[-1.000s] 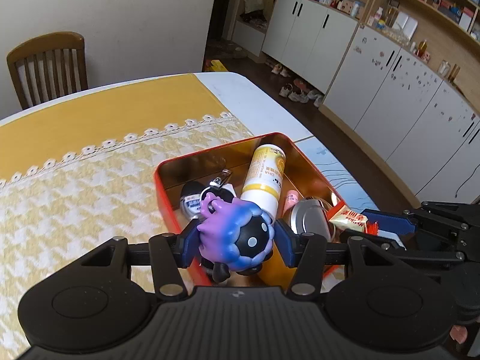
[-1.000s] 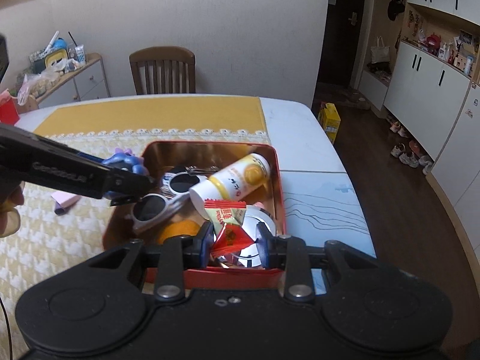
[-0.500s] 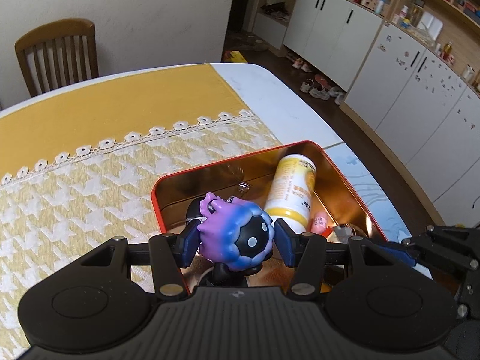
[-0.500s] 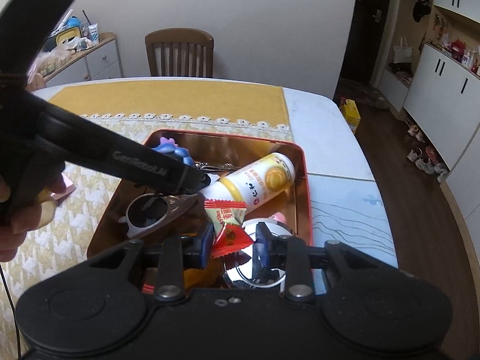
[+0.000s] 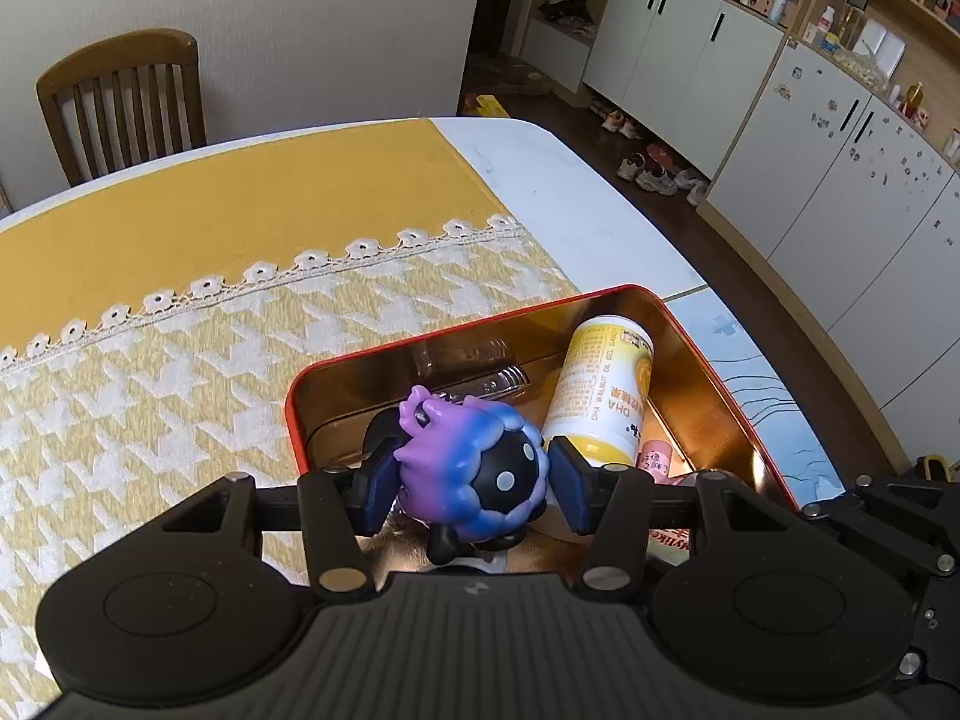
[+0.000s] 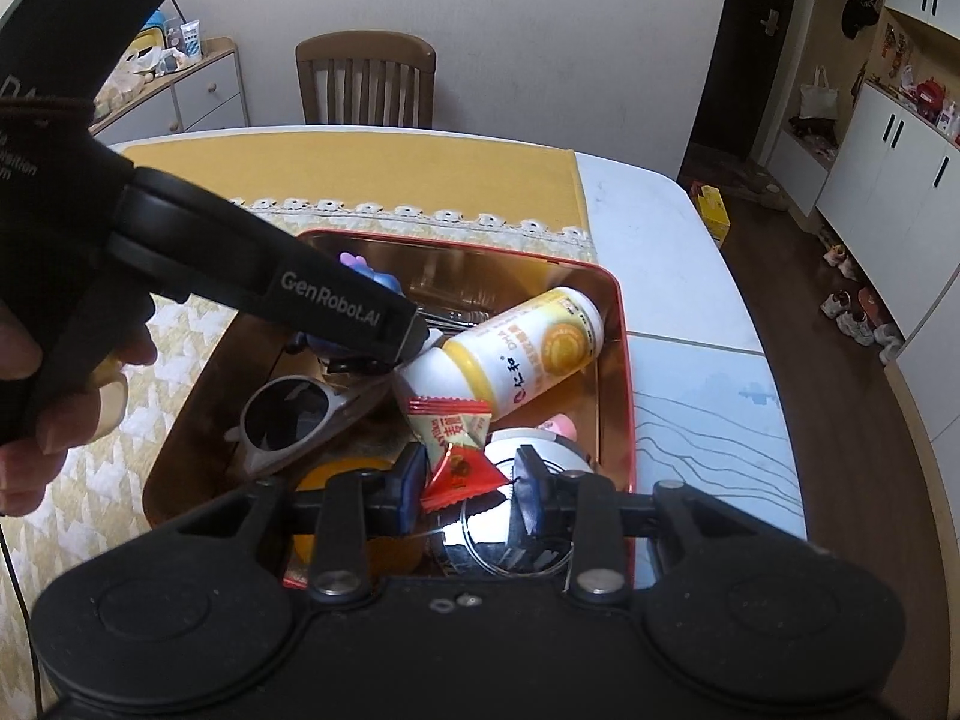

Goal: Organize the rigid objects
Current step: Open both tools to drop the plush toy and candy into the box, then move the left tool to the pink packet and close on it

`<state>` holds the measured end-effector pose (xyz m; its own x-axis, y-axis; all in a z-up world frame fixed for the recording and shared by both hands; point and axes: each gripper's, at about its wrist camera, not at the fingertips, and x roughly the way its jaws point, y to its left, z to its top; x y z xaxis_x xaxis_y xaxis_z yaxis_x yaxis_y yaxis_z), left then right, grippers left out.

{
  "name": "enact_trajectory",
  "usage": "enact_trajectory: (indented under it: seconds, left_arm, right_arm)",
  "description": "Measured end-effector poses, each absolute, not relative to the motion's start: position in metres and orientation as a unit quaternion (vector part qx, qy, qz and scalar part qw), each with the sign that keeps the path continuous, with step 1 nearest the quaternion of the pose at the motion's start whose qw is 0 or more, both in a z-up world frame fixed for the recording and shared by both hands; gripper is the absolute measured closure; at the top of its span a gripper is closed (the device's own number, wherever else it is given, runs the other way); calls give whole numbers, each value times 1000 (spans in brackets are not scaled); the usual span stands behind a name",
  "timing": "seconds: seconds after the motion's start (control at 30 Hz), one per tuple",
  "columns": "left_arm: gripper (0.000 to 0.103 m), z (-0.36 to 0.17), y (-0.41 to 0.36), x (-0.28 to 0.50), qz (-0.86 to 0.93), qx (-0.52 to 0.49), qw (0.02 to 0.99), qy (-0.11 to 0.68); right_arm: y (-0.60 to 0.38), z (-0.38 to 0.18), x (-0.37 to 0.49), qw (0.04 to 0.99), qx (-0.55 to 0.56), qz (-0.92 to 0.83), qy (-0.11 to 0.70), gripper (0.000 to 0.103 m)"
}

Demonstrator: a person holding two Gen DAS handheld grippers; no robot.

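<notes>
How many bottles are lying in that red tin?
1: a yellow and white bottle lies on its side in the red tin, toward its far right corner, beside the purple toy. Clutter may hide others.

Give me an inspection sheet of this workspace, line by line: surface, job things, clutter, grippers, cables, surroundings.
Surface: white table under a yellow cloth.
Job's things: red tin holds a yellow bottle lying on its side, sunglasses and a round silver lid.
Clutter: nothing seen.
Grippers: left gripper shut on purple toy over the tin; right gripper around a candy wrapper, right pad apart from it.
Cables: thin cable at left edge.
Surroundings: wooden chair, white cabinets, shoes on floor.
</notes>
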<state>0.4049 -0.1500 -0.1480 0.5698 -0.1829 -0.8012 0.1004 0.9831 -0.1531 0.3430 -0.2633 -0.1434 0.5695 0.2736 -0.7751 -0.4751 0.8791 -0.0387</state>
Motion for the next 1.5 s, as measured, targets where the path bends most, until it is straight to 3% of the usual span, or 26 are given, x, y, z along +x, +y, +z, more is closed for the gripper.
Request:
enact_trajectory:
  seconds: [0.27, 0.33, 0.37, 0.47, 0.97, 1.07, 1.27, 1.4, 1.5]
  left_arm:
    - [49, -144, -148, 408, -73, -49, 885, 457]
    - [38, -141, -148, 405, -76, -50, 889, 450]
    - [38, -139, -147, 403, -77, -52, 891, 445]
    - [37, -133, -146, 397, -82, -51, 894, 437]
    - [37, -103, -121, 344, -101, -37, 913, 394]
    - [37, -98, -109, 327, -102, -43, 915, 388]
    - [37, -90, -79, 294, -98, -49, 920, 376]
    - [27, -88, -55, 274, -91, -52, 924, 369]
    - [25, -89, -36, 261, -82, -51, 925, 368]
  right_arm:
    - [-272, -141, 340, 884, -106, 201, 409, 66]
    - [-276, -140, 339, 885, -100, 201, 408, 65]
    - [-277, -139, 339, 886, -98, 201, 407, 63]
    - [-281, -136, 335, 889, -87, 204, 401, 46]
    - [-281, -109, 313, 895, -74, 207, 388, 35]
    - [-281, -103, 305, 899, -68, 205, 382, 26]
    - [-273, -89, 288, 902, -61, 212, 371, 20]
    - [-260, -81, 277, 904, -60, 223, 361, 14]
    - [-247, -78, 269, 903, -61, 231, 356, 10]
